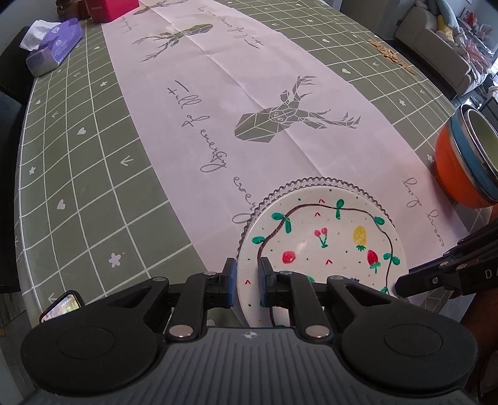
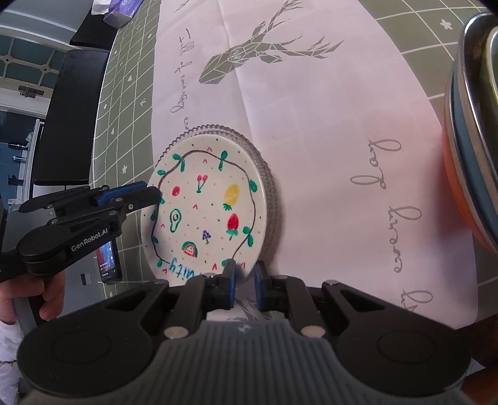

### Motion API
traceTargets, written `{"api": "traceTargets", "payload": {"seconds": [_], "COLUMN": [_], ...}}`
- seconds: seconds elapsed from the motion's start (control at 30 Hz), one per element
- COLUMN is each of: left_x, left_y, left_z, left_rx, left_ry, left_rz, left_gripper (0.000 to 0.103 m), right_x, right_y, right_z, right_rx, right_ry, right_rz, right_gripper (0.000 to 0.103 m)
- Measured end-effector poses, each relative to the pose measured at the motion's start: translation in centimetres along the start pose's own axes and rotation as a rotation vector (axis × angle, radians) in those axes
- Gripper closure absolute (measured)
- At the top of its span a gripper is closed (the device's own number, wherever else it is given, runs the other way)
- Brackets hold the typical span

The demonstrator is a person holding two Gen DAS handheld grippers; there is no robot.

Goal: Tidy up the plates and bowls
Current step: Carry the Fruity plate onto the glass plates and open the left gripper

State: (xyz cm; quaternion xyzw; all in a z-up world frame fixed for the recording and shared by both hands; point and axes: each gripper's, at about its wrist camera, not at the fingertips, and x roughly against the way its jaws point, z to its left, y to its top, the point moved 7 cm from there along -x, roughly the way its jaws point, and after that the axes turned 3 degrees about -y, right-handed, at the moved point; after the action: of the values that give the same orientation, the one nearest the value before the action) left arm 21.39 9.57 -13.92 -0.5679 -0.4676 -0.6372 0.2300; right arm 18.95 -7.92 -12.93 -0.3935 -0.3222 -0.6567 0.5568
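A white plate painted with fruit (image 1: 323,240) lies on a clear scalloped glass plate (image 1: 314,183) on the pale table runner. It also shows in the right wrist view (image 2: 208,212), with the glass plate (image 2: 267,187) under it. My left gripper (image 1: 247,277) is shut on the white plate's near left rim. My right gripper (image 2: 244,280) is shut on the plate's rim at its near edge. The left gripper (image 2: 149,194) shows from the side in the right wrist view. A stack of nested bowls, orange outermost (image 1: 460,162), stands at the right (image 2: 467,149).
The table (image 1: 77,174) has a green grid cloth with a runner printed with deer heads (image 1: 289,118). A purple tissue box (image 1: 54,46) and a red box (image 1: 113,7) stand far left. A phone (image 1: 62,307) lies at the near edge. A dark chair (image 2: 71,124) stands beside the table.
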Motion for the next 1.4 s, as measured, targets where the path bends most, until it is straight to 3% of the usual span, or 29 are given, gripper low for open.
{"api": "traceTargets", "payload": {"seconds": [0.53,0.7,0.77,0.87,1.17,1.4], "left_x": [0.0,0.3,0.7,1.2,0.3,-0.2], "left_y": [0.0,-0.1,-0.1,-0.3,-1.9,-2.0], "left_z": [0.3,0.5,0.6,0.6,0.5,0.4], "left_rx": [0.026,0.034,0.043,0.056,0.094,0.148], "left_ry": [-0.005,0.007,0.003,-0.018,-0.059,-0.123], "left_rz": [-0.062,-0.07,-0.087,-0.107,-0.096,-0.099], "left_gripper": [0.084,0.074,0.067,0.058,0.052,0.059], "right_x": [1.4,2.1,2.3,2.2,0.4,-0.3], "right_y": [0.8,0.9,0.7,0.2,-2.0,-2.1], "right_z": [-0.4,-0.2,-0.3,-0.7,-1.7,-2.0], "right_rx": [0.05,0.096,0.114,0.134,0.082,-0.012], "right_ry": [-0.027,-0.027,-0.028,-0.027,0.107,0.198], "right_rz": [-0.109,-0.147,-0.156,-0.157,-0.122,-0.117], "right_gripper": [0.09,0.087,0.074,0.073,0.077,0.085]}}
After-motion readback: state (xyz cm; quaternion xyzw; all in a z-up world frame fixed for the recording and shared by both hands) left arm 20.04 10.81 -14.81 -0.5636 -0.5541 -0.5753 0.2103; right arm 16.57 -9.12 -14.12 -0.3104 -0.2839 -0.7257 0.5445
